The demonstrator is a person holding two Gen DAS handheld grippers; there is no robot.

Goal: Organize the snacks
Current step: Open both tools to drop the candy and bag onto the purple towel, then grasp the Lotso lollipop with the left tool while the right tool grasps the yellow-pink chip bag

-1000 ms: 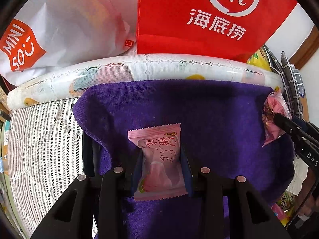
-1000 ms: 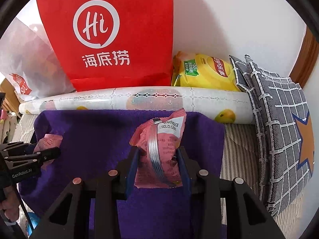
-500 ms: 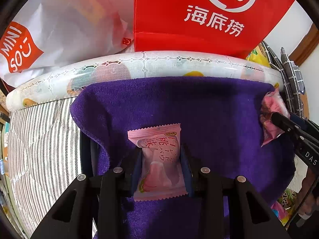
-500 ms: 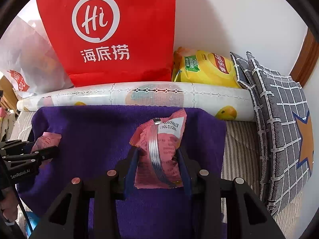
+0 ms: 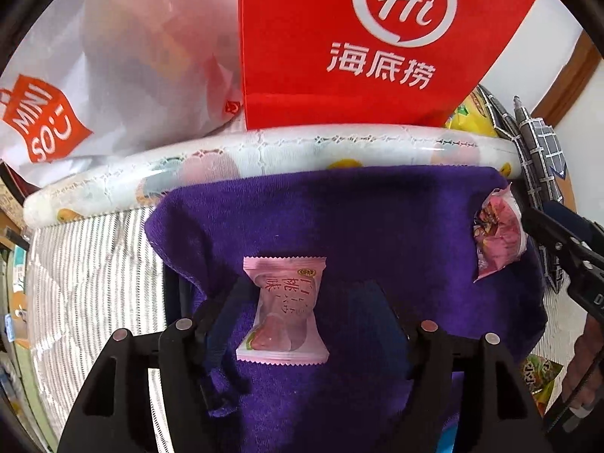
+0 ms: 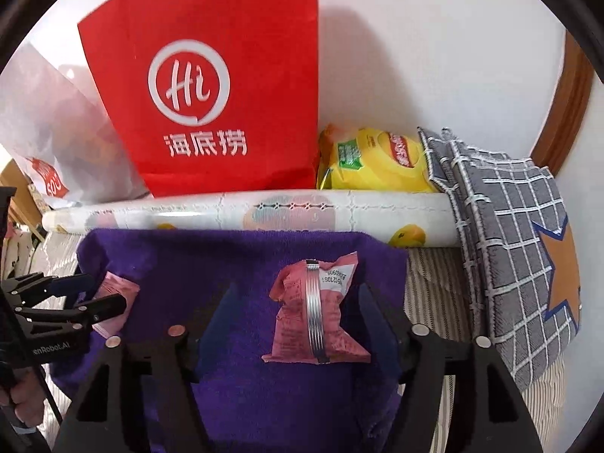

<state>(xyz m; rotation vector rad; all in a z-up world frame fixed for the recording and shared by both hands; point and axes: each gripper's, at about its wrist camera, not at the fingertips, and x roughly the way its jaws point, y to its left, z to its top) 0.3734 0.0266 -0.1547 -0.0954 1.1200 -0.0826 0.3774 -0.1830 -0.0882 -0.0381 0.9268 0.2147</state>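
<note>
A purple towel (image 5: 377,219) lies spread on a striped cushion. My left gripper (image 5: 302,302) is open, and a light pink peach snack packet (image 5: 285,309) lies on the towel between its fingers. My right gripper (image 6: 298,302) is open too, with a darker pink crinkled packet (image 6: 315,315) lying seam up on the towel (image 6: 188,264) between its fingers. Each gripper shows at the edge of the other's view: the right one (image 5: 558,241) beside its packet (image 5: 498,234), the left one (image 6: 75,298) beside its packet (image 6: 113,294).
A patterned white roll (image 6: 264,211) runs along the towel's far edge. Behind it stand a red paper bag (image 6: 211,83), a white Miniso bag (image 5: 94,75) and a yellow chip bag (image 6: 373,162). A grey checked cushion (image 6: 521,256) lies to the right.
Both grippers have opened and let go of their pink packets, which now lie on the purple towel.
</note>
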